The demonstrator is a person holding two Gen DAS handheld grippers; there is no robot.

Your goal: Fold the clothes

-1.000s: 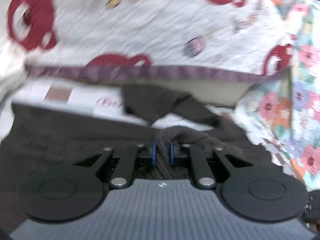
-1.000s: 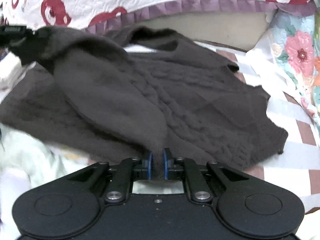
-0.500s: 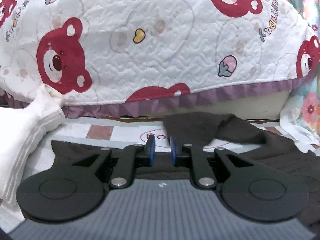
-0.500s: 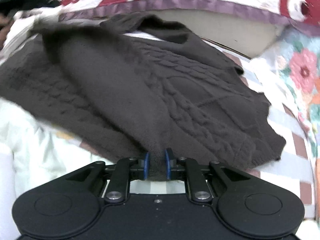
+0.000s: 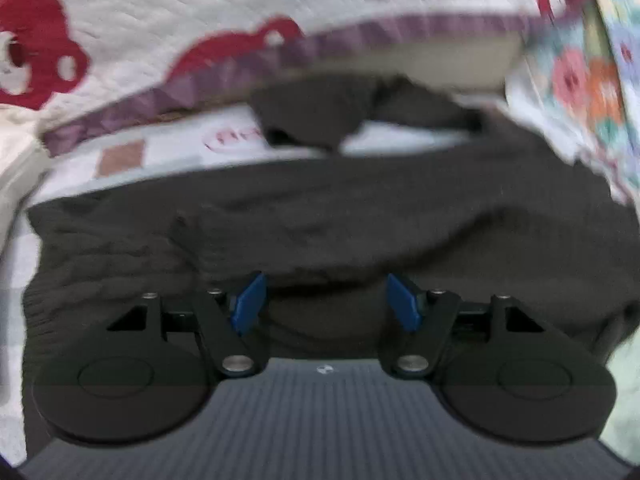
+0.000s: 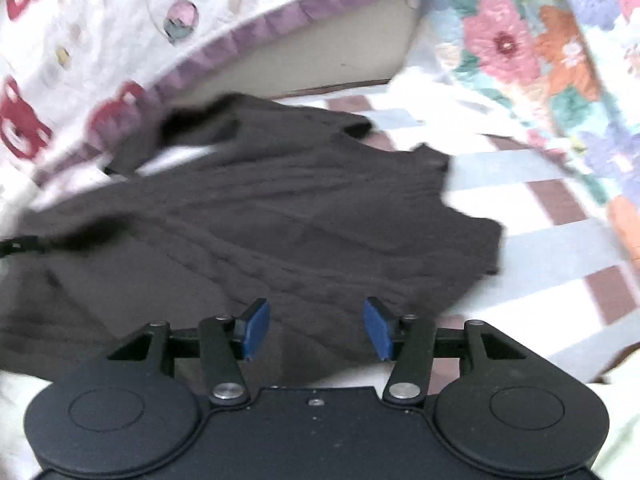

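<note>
A dark brown cable-knit sweater (image 5: 320,216) lies folded over itself on a checked bedsheet, and it also fills the middle of the right wrist view as the same sweater (image 6: 280,208). My left gripper (image 5: 326,304) hovers just over its near edge with jaws opening; the blue pads stand wide apart and press on nothing. My right gripper (image 6: 316,330) sits over the sweater's near hem, jaws opening too, with knit lying below the gap but not pinched. Both views are motion-blurred.
A white quilt with red bears and a purple trim (image 5: 360,36) hangs behind the sweater. A floral quilt (image 6: 540,48) rises at the right. The checked sheet (image 6: 560,232) shows bare to the right of the sweater. Pale cloth (image 5: 16,168) lies at the left.
Both grippers were shut on sweater fabric and now stand wide, having let it go. The lifted fold has dropped flat onto the sweater's body. Both cameras have shifted and rolled.
</note>
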